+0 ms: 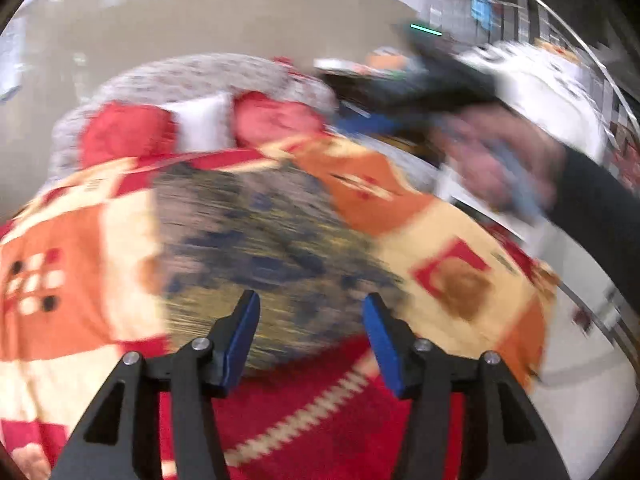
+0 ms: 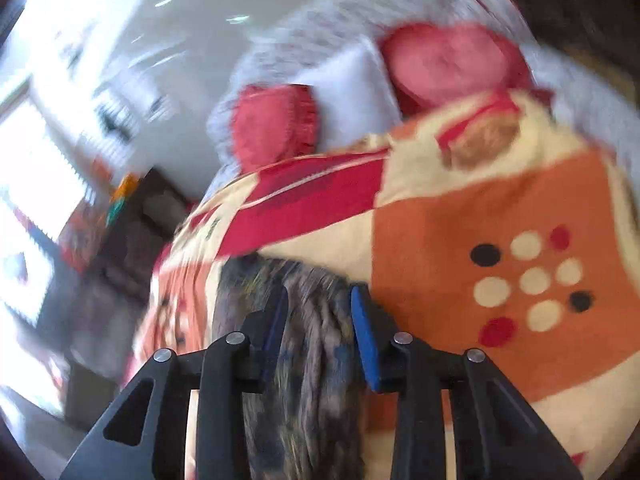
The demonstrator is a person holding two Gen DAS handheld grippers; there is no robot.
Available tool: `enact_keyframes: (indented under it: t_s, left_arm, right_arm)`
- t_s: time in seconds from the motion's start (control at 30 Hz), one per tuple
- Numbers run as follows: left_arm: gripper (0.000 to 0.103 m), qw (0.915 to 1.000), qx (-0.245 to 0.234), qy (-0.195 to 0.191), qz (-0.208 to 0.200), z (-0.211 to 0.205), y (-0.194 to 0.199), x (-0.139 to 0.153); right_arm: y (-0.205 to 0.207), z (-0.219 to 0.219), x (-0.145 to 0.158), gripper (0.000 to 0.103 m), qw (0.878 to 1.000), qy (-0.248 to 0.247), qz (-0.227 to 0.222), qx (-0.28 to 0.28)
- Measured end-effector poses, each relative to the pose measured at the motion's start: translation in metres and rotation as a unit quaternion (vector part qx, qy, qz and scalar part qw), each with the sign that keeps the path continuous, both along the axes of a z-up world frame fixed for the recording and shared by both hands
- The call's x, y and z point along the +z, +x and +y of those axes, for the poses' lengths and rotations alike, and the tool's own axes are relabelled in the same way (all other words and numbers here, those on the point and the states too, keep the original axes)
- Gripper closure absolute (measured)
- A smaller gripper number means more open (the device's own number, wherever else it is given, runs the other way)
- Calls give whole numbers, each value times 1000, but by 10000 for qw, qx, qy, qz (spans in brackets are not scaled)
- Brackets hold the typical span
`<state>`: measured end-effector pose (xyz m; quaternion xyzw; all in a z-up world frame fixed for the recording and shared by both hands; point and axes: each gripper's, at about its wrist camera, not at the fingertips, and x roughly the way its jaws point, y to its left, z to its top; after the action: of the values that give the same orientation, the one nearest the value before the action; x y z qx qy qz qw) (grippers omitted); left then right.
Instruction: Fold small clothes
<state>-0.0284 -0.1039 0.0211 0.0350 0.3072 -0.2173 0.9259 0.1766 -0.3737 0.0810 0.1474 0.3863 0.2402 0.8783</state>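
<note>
A small garment (image 1: pixel 260 232) of mottled brown, yellow and dark blue cloth lies spread on a patterned bedspread (image 1: pixel 72 240). My left gripper (image 1: pixel 312 320) hovers at its near edge, open, the blue pads apart with nothing pinched. In the right wrist view the same garment (image 2: pixel 308 368) runs in bunched ridges between the fingers of my right gripper (image 2: pixel 318 312). Those jaws stand slightly apart, the inner face of the right pad (image 2: pixel 366 340) shows bare, and the cloth lies loose between them. Both views are motion-blurred.
The bedspread (image 2: pixel 480 220) is orange, cream and red. Two red cushions (image 1: pixel 128 132) and a white pillow (image 1: pixel 204 124) lean on a grey headboard (image 1: pixel 200 76). A person's hand (image 1: pixel 500 160) with a dark sleeve holds the other tool at upper right. Floor lies beyond the bed's right edge.
</note>
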Motion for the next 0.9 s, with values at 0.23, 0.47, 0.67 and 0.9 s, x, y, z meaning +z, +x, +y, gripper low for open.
enact_keyframes:
  t_s: [0.23,0.47,0.67,0.9]
  left_arm:
    - [98,9843,733,-196,1594,28,73,-65]
    - [97,9826,730,-604,1600,42,71,-54]
    - [47,9879,1306,-696,461,34,127,8]
    - [45,9730,2136,-367,787,6,241,-11]
  right_arm:
    - [-99,86,-54,99,9836,-1487,-536,873]
    - [-102,62,-126,101,9916,-1291,-23,67]
    - [-81,58,-50,99,9896,-1020,-736,-698]
    - [24,88,-46,95,9726,-913,-419,-2095]
